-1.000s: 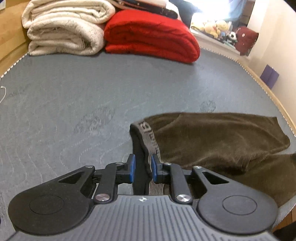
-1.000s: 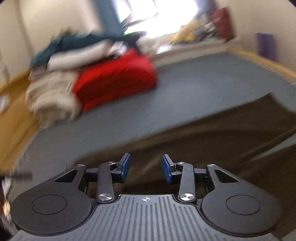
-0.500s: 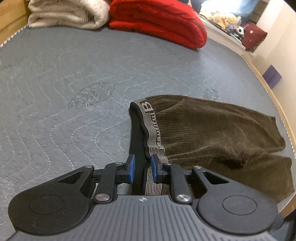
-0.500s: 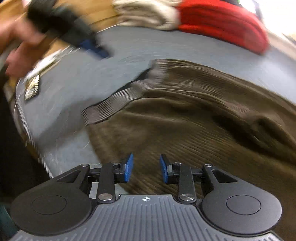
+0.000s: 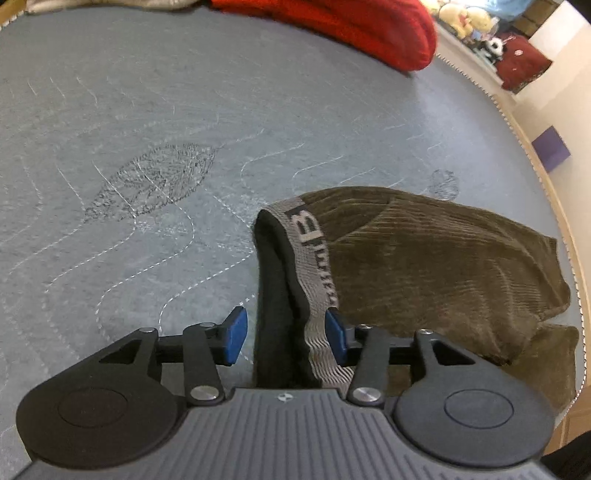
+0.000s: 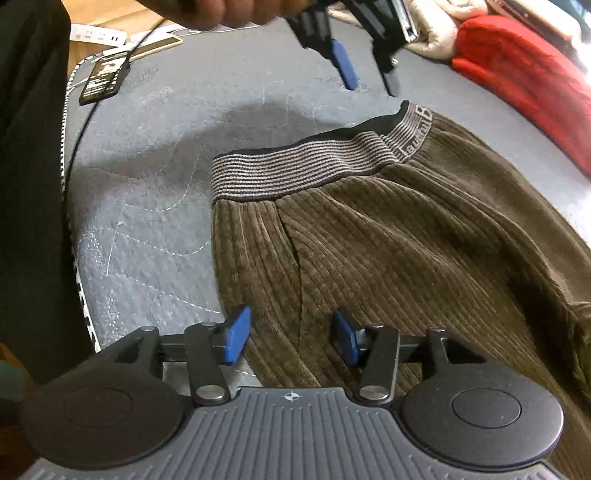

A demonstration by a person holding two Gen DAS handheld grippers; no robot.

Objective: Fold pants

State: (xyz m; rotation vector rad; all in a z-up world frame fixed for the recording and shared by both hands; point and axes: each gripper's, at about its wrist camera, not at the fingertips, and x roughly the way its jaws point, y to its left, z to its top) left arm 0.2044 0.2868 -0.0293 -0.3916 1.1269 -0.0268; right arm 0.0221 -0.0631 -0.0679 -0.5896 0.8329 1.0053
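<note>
Brown corduroy pants (image 5: 443,266) lie on a grey quilted mattress (image 5: 147,110), their grey striped waistband (image 5: 314,251) turned toward me. My left gripper (image 5: 285,338) straddles the waistband, and its jaws are opening. The band stands loose between the blue pads, which do not press on it. In the right wrist view my right gripper (image 6: 291,339) hovers just over the pants (image 6: 406,251), below the waistband (image 6: 295,170). Its jaws are opening too, with only the flat cloth underneath. The left gripper (image 6: 369,83) shows at the top of that view, past the far end of the waistband.
A folded red blanket (image 5: 351,26) lies at the far side of the mattress, with pale blankets beside it. A phone (image 6: 105,75) with a cable sits near the mattress edge. A person's dark clothing (image 6: 29,184) fills the left of the right wrist view. A purple box (image 5: 552,147) stands beyond the right edge.
The left gripper sank toward the mattress and its pads spread off the waistband they had pinched. The right gripper swung round over the pants near the waistband and widened.
</note>
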